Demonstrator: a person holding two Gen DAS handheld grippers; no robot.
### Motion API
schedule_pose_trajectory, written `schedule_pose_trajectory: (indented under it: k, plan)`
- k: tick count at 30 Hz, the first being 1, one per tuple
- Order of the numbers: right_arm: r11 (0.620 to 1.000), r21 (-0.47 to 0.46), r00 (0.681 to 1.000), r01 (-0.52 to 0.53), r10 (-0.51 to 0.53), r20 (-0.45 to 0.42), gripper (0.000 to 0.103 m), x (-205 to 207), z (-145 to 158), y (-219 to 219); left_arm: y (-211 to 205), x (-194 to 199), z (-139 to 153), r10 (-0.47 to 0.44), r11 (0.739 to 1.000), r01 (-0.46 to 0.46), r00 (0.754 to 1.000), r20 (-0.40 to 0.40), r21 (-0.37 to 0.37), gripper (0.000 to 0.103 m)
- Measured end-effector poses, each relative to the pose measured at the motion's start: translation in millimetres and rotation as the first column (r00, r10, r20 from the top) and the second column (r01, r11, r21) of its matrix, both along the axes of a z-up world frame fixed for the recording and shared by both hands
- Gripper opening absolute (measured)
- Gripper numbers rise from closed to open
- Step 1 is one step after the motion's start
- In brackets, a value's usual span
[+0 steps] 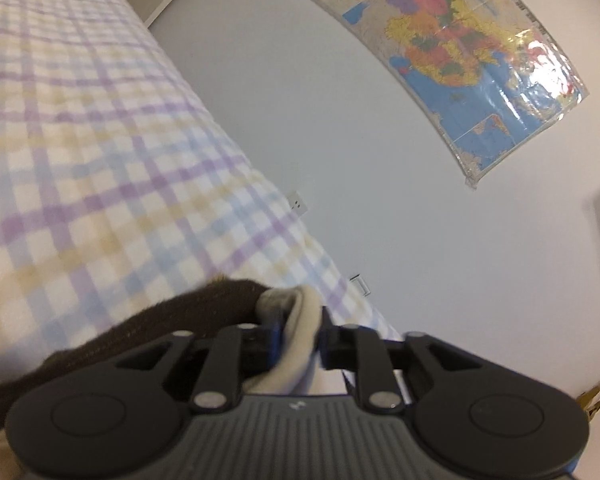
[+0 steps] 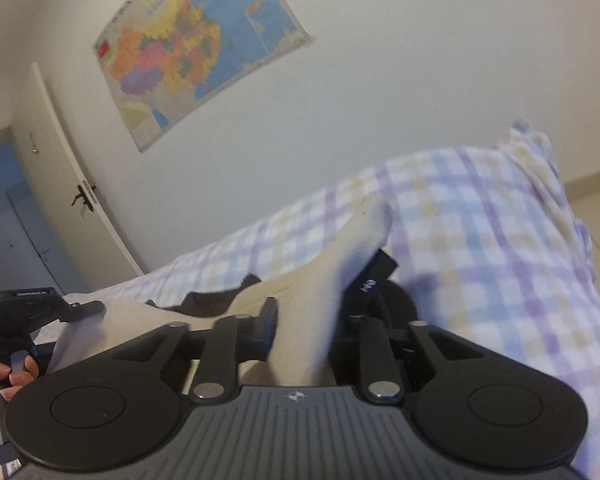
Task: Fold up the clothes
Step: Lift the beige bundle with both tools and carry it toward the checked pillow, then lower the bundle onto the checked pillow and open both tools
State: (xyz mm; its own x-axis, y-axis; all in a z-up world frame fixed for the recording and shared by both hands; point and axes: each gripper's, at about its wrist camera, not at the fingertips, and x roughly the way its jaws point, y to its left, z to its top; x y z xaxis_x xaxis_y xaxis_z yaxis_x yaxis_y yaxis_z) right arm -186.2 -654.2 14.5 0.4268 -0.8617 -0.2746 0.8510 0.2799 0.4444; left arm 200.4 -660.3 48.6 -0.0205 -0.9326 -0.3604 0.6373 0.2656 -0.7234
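Right hand-held gripper (image 2: 302, 320) pinches a cream garment (image 2: 352, 252) with dark trim; fabric runs up between the jaws. Checked bedspread (image 2: 480, 240) behind it. Left hand-held gripper (image 2: 96, 307) at the far left, a hand (image 2: 8, 372) on its handle. Wall map (image 2: 196, 44) above; door (image 2: 72, 184) ajar.

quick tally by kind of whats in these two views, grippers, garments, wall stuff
grippers: 2, left gripper, right gripper
garments: 1, beige and brown garment
checked bedcovers: 1
wall maps: 1
doors: 1
total: 6
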Motion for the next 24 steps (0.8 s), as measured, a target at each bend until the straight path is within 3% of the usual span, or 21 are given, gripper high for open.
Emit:
schedule_pose_trajectory:
  k: [5,6,10,14,15,21,23,24]
  plan:
    - [0.984,-0.175,0.999,0.024,-0.030,-0.032,0.017,5,14,18,1,-1,12,-0.008,0.987,0.020,0.997,0.077,-0.159,0.010]
    - [0.980,-0.195,0.998,0.039,-0.048,-0.044,0.017,7,15,22,0,0,13,0.006,0.988,0.008,0.996,0.089,-0.157,0.010]
    - [0.990,-0.121,0.987,0.071,-0.087,-0.131,0.018,12,11,14,-15,1,12,0.069,0.997,-0.072,0.982,0.173,0.012,0.011]
    - [0.994,0.026,0.979,0.108,-0.102,-0.176,0.021,10,2,-2,-35,-8,8,0.074,0.975,-0.131,0.953,0.294,0.180,0.015]
    - [0.993,0.036,0.979,0.108,-0.101,-0.175,0.021,9,3,-2,-38,-11,9,0.072,0.968,-0.145,0.942,0.328,0.204,0.023]
    - [0.991,0.052,0.983,0.120,-0.111,-0.144,0.031,-6,12,-3,-29,-16,35,0.123,0.949,-0.245,0.868,0.481,0.199,0.040]
    - [0.985,0.027,0.972,0.170,-0.164,-0.167,0.050,-12,17,0,-17,-14,44,0.139,0.952,-0.252,0.863,0.485,0.175,0.042]
    - [0.981,0.008,0.966,0.193,-0.188,-0.175,0.050,-16,19,2,-9,-16,47,0.141,0.957,-0.245,0.863,0.485,0.157,0.043]
